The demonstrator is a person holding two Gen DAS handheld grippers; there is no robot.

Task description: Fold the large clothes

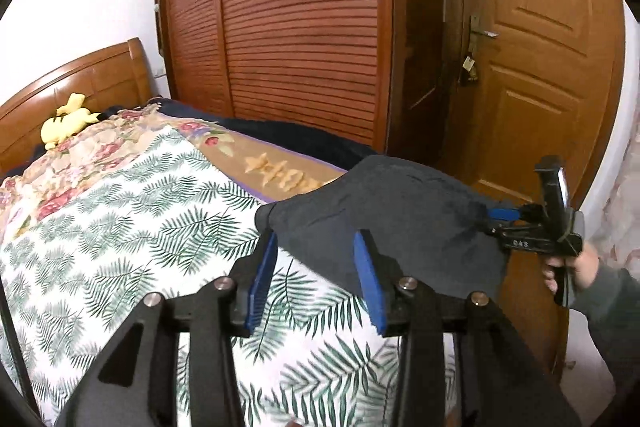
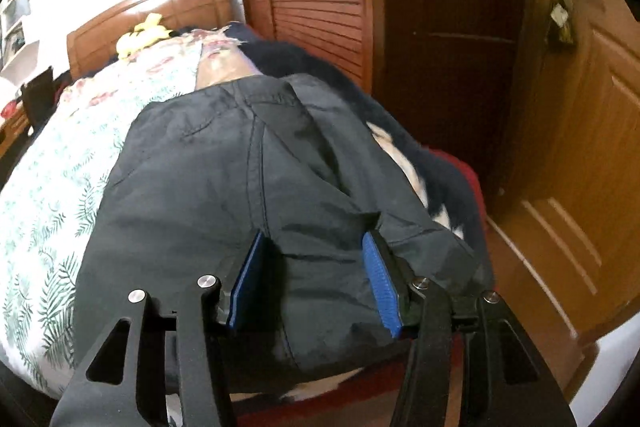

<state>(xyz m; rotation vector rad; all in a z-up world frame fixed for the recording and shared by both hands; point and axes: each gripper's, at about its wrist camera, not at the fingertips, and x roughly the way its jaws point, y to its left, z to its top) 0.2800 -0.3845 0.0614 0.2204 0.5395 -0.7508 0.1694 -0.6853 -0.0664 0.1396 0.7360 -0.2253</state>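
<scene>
Left wrist view: left gripper fingers parted, nothing pinched, dark trousers edge just ahead on the leaf-print bedspread. It also shows the right gripper at the cloth's far corner, hand on its handle. Right wrist view: fingers parted over the trousers; probably resting on the cloth, not gripping. Only this view shows the seams.

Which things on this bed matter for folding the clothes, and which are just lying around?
Job:
dark garment
left gripper
right gripper
palm-print bedspread, the folding surface

Lying about:
yellow plush toy
floral quilt
navy blanket
</scene>
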